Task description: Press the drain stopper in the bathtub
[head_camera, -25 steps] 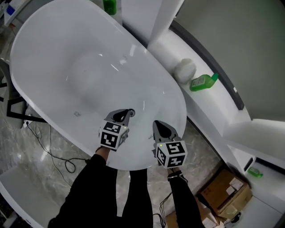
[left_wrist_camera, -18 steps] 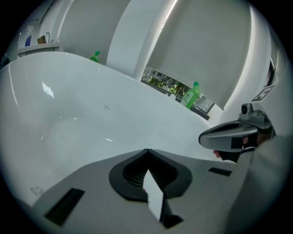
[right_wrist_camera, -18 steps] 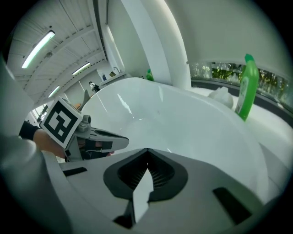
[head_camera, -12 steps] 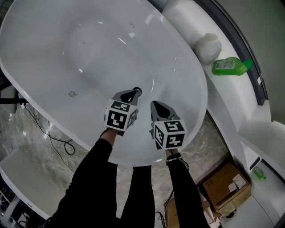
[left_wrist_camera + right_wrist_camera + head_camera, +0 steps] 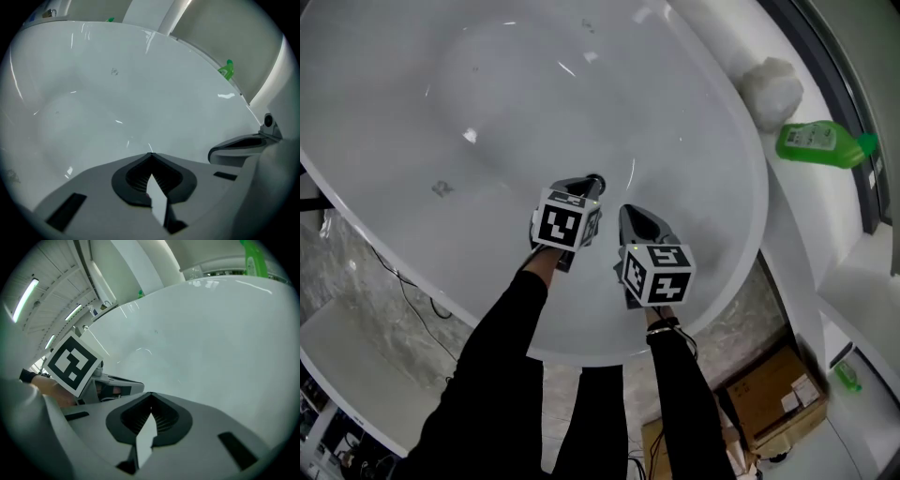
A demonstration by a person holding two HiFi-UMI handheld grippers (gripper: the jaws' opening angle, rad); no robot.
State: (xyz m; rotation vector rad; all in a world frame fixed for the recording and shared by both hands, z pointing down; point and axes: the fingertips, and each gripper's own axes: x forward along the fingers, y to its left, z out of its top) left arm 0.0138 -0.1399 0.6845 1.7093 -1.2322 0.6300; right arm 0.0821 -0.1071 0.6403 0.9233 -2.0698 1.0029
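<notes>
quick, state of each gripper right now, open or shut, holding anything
Left gripper: closed, holding nothing.
Right gripper: closed, holding nothing.

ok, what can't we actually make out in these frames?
- Drain stopper: head view shows only a dark sliver; the left tool covers the rest. Neither gripper view shows it.
- Contact between that tool and the stopper: cannot tell.
- Green bottle label: too small to read.
- Bathtub far end: cut off by the head view's top edge.

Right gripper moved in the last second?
Yes. The right gripper has edged left, closing the gap to the drain stopper in the head view.
</notes>
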